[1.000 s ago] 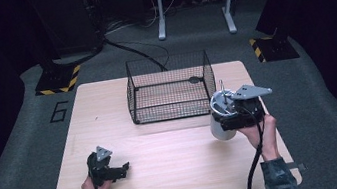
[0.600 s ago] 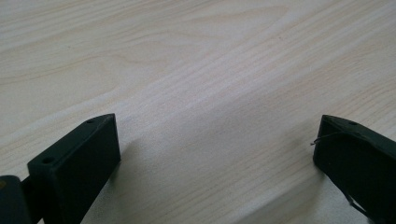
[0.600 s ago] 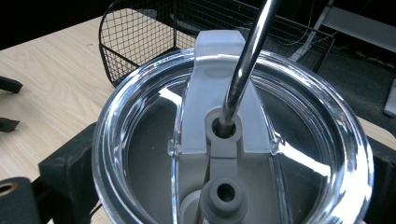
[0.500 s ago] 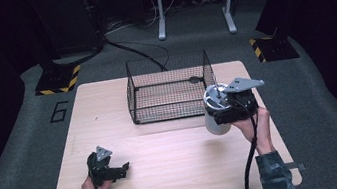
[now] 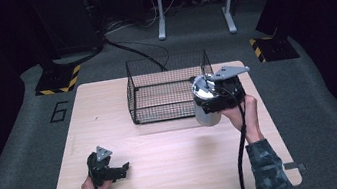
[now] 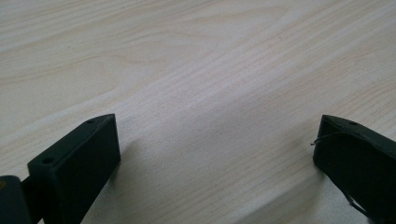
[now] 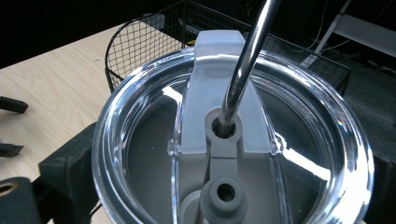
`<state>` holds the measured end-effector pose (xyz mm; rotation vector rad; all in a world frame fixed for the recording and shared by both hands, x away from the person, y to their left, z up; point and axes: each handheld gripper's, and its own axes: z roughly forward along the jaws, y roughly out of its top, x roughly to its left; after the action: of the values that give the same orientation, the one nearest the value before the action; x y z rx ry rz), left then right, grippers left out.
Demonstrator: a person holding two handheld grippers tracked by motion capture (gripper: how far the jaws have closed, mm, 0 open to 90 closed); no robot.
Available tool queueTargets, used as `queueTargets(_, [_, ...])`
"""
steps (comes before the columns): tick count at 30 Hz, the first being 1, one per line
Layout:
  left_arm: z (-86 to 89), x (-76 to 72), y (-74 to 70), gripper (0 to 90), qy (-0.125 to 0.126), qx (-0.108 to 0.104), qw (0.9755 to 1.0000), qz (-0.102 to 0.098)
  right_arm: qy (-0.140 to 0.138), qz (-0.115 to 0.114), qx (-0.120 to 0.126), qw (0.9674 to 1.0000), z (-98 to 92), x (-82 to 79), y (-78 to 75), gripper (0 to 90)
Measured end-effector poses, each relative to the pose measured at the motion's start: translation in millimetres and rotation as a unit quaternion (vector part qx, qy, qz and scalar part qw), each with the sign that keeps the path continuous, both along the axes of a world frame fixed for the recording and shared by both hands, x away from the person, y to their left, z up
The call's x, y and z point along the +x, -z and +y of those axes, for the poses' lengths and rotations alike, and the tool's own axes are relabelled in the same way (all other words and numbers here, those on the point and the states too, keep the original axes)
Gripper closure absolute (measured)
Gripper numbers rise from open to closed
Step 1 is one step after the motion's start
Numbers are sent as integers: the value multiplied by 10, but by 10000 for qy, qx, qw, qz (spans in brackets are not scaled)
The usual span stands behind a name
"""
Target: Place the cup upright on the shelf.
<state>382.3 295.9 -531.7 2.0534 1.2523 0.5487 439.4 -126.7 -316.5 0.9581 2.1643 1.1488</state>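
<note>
Tumbler (image 5: pixel 206 111) sits clamped between the jaws of the right gripper (image 5: pixel 217 98), held up off the table (image 5: pixel 178 174) just beside the near right corner of the basket (image 5: pixel 168 87). In the right gripper view a jaw presses the wall on each side, just under the clear lid (image 7: pixel 233 140); a steel straw (image 7: pixel 245 60) rises through the lid's hole.

Orientation: long axis close to vertical, lid up, base down, top tipped slightly toward the basket. Straw leans away from the camera, toward the basket's far side.

Left gripper (image 5: pixel 112 171) rests low at the near left of the table, well apart from the tumbler. Jaws spread wide, nothing between them; bare wood grain between the two pads (image 6: pixel 79 154) in the left gripper view.

Step, as judged: carry phase, tumbler in the air on its way to the basket. Basket looks empty.

Next move would call for: lifting so the base clears the wire rim, moving left and forward over the opening, lowering with the axis kept upright so the straw stays in, then letting the jaws part. Risk: base catching on the rim wire.
</note>
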Motion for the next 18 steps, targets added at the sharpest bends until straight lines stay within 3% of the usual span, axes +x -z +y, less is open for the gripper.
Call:
queueTargets(9, [10,1,-5,4,43,57,10000,24,-13,-40,21,10000,121,167,-85,36])
queueTargets(11, [8,-2,4,4,33,-33,10000,-6,1,-35,36,10000,146,204,-104,36])
queueTargets(18, [20,-4,5,3,68,-49,10000,-5,-8,-27,74,10000,217,306,-169,36])
